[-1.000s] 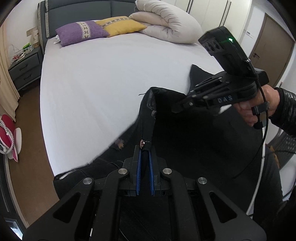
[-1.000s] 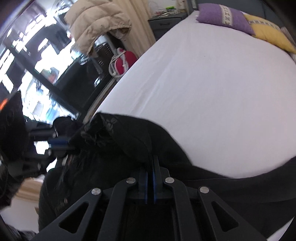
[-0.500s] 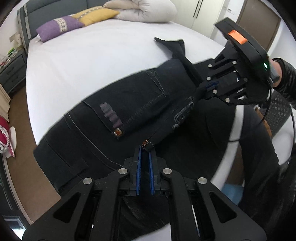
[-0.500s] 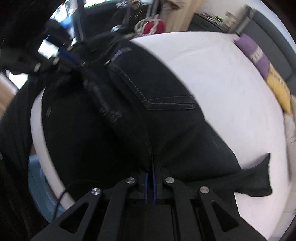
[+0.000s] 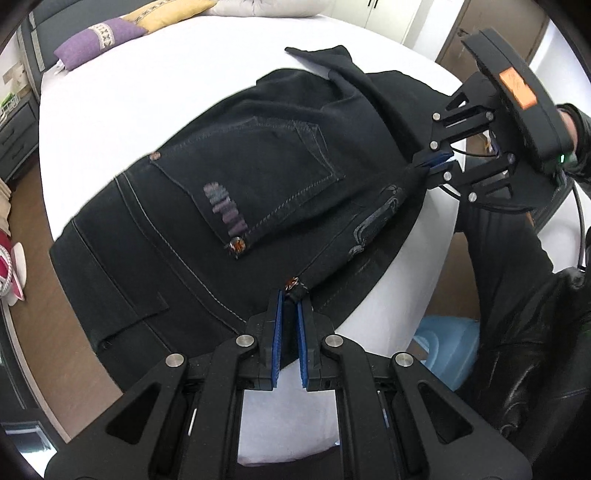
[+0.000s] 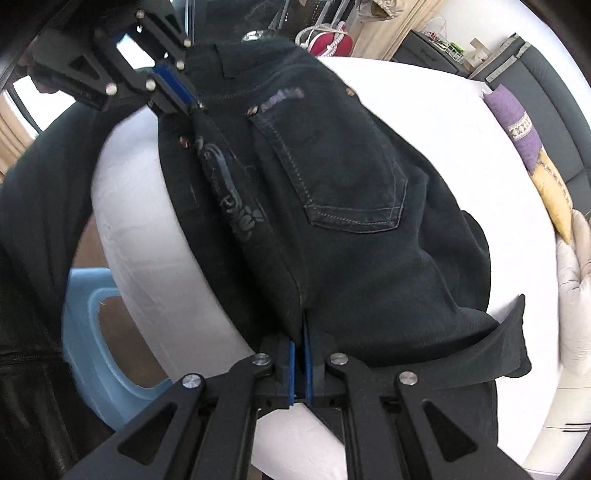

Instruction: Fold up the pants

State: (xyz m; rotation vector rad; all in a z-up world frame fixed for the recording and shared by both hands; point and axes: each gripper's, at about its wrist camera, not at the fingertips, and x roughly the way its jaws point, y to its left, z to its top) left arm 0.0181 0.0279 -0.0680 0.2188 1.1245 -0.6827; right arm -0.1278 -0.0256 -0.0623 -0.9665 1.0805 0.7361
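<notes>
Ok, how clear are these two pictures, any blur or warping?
Left wrist view: pants fairly sharp, though the pocket's pale print is smeared; the bed edge bows from fisheye. Right wrist view: softer, with the purple pillow stretched at the rim and corners vignetted black.

Home bedroom: bed (image 5: 122, 92), pillows (image 5: 99, 35).

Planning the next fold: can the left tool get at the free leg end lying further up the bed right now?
Probably not yet. The left tool is shut on the pants waistband; the leg end lies uncovered across the bed, so only that grip blocks it.
</notes>
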